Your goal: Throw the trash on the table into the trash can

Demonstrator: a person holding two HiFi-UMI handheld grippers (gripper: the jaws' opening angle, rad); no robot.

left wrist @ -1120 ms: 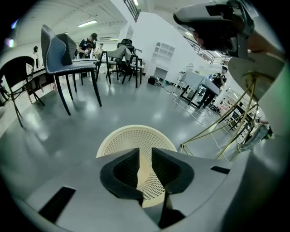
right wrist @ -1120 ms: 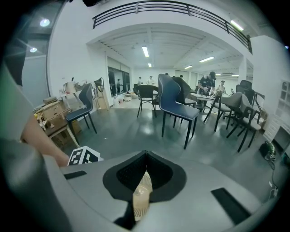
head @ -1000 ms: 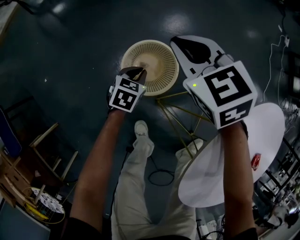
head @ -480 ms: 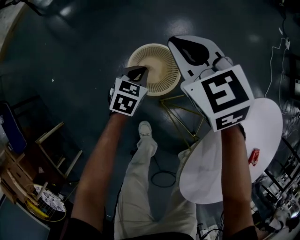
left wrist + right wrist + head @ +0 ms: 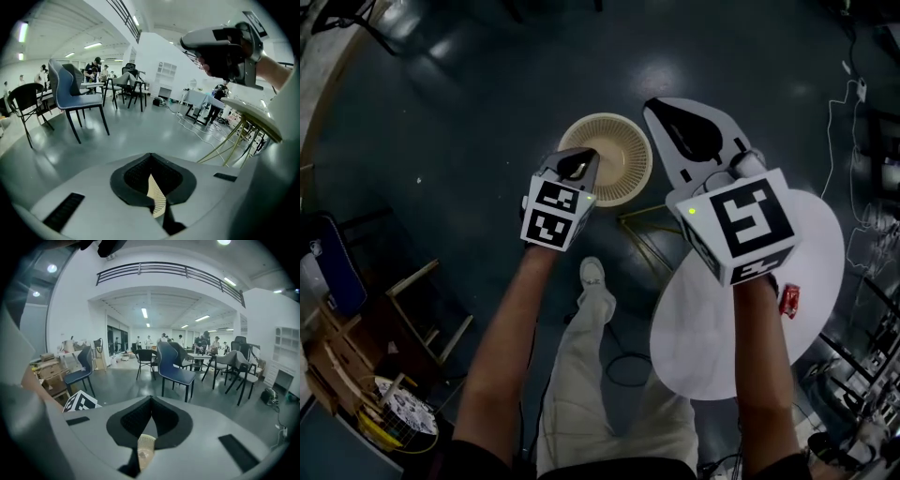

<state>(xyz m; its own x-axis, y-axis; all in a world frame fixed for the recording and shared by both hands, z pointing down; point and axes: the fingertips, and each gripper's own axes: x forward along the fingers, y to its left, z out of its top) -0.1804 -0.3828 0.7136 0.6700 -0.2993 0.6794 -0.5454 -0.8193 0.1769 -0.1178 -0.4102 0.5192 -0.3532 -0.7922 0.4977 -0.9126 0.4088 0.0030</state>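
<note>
Below the closed, empty left tongs [image 5: 579, 164] and right tongs [image 5: 662, 111] stands a round, cream, mesh-walled trash can [image 5: 625, 157].

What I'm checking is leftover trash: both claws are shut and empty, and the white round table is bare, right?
Not bare: the head view shows a small red item lying near the edge of the white round table. The rest holds: the left claw and right claw are shut and empty.
</note>
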